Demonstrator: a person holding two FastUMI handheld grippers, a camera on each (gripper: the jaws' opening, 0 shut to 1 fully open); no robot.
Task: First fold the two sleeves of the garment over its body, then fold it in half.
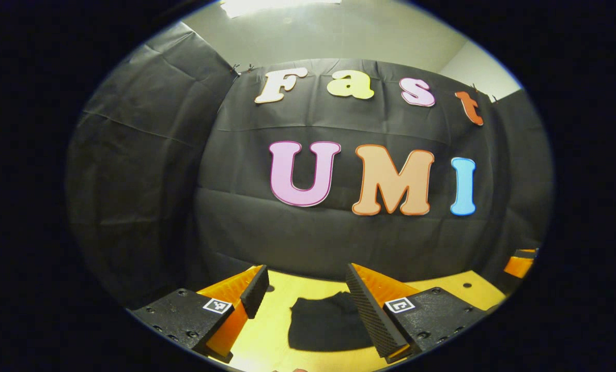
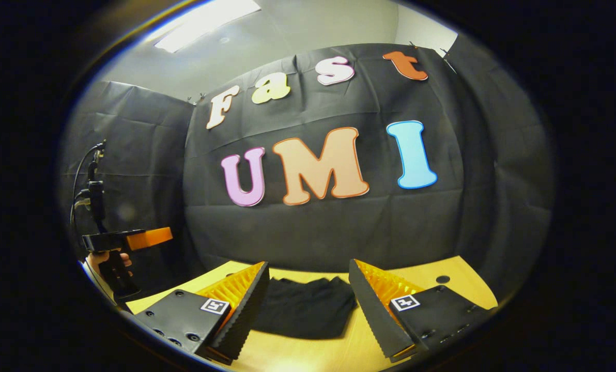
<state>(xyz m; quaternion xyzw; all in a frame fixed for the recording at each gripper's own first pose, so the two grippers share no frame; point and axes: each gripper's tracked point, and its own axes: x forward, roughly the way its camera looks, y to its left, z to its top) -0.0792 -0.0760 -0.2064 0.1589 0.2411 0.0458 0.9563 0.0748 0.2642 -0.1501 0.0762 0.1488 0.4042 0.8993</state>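
The garment [image 2: 305,307] lies on the yellow counter [image 2: 458,287] as a small dark packet, close to the black cloth wall [image 2: 313,232] at the far side. In the right gripper view it sits between the two fingers of the right gripper [image 2: 308,305], but farther off and lower, so nothing touches it. Its outline is compact and nearly rectangular, with no sleeve lying out to either side; from this, the sleeves appear to be folded in and the half fold looks done too (the layers themselves are too dark to count).

The jaws of the right gripper stand wide apart and hold nothing. The jaws of the left gripper [image 1: 308,297] are also wide apart and empty, and in the left gripper view the garment [image 1: 328,320] lies beyond them, partly hidden behind one finger. Both tools are raised above the counter and look mostly at the wall, which suits a moment when the cloth is released and left to rest.

In the right gripper view the left gripper [image 2: 132,238] shows at the far left, lifted high, with the person's hand [image 2: 110,261] around its handle, well apart from the garment. This position keeps the tool clear, so it cannot drag the fold open.

If one more move is needed, it would probably be only a light press to flatten the packet.
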